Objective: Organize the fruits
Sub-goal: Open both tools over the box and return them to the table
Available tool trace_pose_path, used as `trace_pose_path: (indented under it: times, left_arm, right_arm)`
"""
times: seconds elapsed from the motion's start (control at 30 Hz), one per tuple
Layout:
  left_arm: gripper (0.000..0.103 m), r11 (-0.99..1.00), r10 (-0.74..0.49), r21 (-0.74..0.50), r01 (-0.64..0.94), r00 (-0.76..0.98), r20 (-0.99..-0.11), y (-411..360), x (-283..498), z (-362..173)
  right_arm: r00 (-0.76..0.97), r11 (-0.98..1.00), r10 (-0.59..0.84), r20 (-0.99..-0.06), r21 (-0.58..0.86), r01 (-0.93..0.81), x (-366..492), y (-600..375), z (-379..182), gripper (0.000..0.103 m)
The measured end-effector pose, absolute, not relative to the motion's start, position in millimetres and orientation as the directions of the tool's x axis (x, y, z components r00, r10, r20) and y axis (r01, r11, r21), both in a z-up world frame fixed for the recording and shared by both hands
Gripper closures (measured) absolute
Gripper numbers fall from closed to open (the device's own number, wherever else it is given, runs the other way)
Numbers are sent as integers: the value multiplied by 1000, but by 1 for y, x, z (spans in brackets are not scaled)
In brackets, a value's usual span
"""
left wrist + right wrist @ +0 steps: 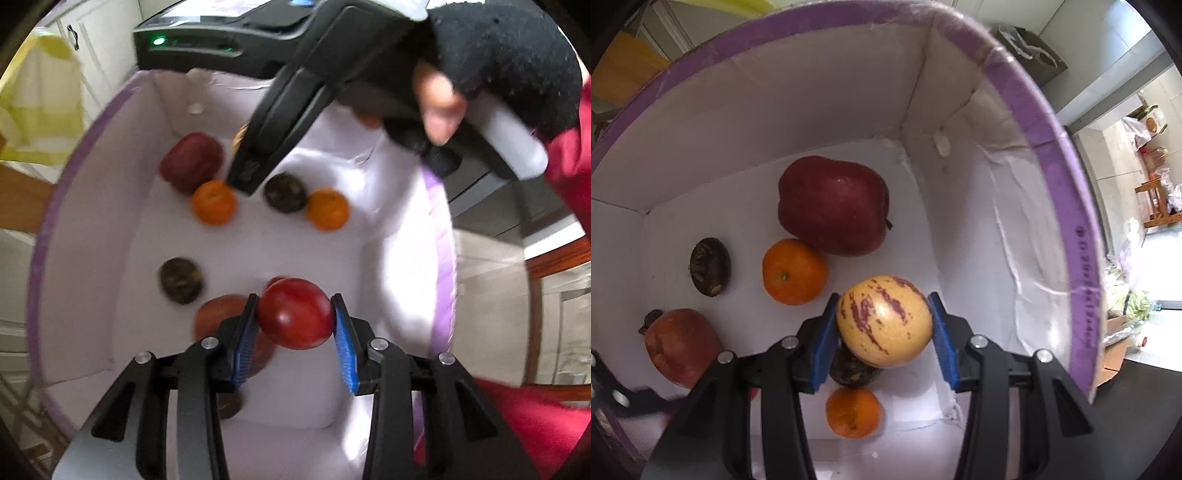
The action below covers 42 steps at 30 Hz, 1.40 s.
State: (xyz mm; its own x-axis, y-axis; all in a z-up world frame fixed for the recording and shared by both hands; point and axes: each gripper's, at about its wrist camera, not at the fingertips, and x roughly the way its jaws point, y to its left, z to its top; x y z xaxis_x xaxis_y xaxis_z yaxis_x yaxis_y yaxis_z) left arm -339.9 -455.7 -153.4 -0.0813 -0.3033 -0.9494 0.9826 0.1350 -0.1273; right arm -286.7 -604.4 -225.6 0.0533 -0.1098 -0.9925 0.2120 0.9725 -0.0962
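White card lined, purple-rimmed box (1049, 147): the common receptacle, its floor already carrying most of the fruit, which suggests the sorting is well advanced. Both grippers reach down into it from opposite sides so that each load can be set on bare floor rather than dropped.

Large dark red apple (833, 205): rests near a back corner, touching the orange (794, 271) in front of it. Pomegranate (681, 345): lies apart near the side wall, crown outward.

Left gripper (295, 325): its blue pads are clamped on a smooth red fruit (294, 313), possibly a tomato or plum, held above the floor and over the pomegranate; the grip across the widest part keeps the round body from rolling out.

Right gripper (884, 326): its jaws are closed on a cream pepino melon (884, 321) with purple streaks, likewise seized across its middle and hanging just above a dark round fruit (855, 369). The gloved hand (498, 66) carrying this tool appears in the left wrist view.

Second orange (853, 411): sits nearest the right camera, just beside that dark fruit. Another dark fruit (710, 266), probably a passion fruit or mangosteen, stands alone to the side.

Judged next step: each held fruit needs an unoccupied patch before release, since both currently hang over other fruit.
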Motion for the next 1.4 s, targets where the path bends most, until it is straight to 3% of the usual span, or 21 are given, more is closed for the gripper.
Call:
trace_pose_path:
  times: [0.17, 0.4, 0.53, 0.63, 0.7, 0.8, 0.9, 1.0, 1.13, 1.23, 1.33, 1.4]
  left_arm:
    - [66, 117, -238, -141, 983, -110, -965, -484, -353, -176]
    - [66, 93, -190, -156, 983, -136, -972, -504, -353, -186]
    - [64, 91, -187, -150, 984, -131, -973, -502, -355, -187]
    - [52, 114, -212, -134, 984, -108, -971, -498, -352, -180]
    - [38, 130, -256, -127, 983, -91, -962, -488, -345, -169]
    - [25, 125, -352, -77, 989, -29, -936, -469, -348, -136]
    - [15, 86, -487, 42, 995, 79, -870, -435, -366, -88]
    - [15, 58, -597, 120, 991, 131, -791, -399, -384, -43]
    - [15, 141, -710, 130, 981, 192, -678, -342, -372, 13]
    - [15, 274, -754, 123, 954, 292, -588, -299, -338, 53]
    - [15, 469, -752, 114, 876, 464, -468, -244, -292, 94]
    - [15, 624, -677, 125, 771, 614, -405, -205, -260, 115]
  right_arm:
    - [-44, 975, -131, -990, -137, 174, -276, -605, -244, 56]
    - [-39, 977, -81, -996, -87, 196, -273, -611, -238, 56]
    - [-7, 973, -20, -1000, -21, 229, -276, -618, -230, 49]
    - [58, 958, 63, -996, 77, 275, -280, -628, -213, 42]
    - [115, 941, 111, -987, 142, 307, -285, -633, -195, 38]
    - [238, 930, 78, -968, 157, 333, -304, -634, -151, 37]
    - [431, 923, 37, -902, 197, 332, -336, -619, -89, 31]
    - [587, 919, -42, -809, 199, 340, -374, -591, -34, 25]
    - [753, 936, -91, -652, 203, 289, -399, -558, 26, 16]
    - [859, 961, -134, -495, 147, 234, -407, -520, 75, 2]
    - [933, 975, -151, -327, 109, 196, -399, -475, 116, 2]
    - [953, 977, -142, -268, 114, 178, -374, -452, 131, 2]
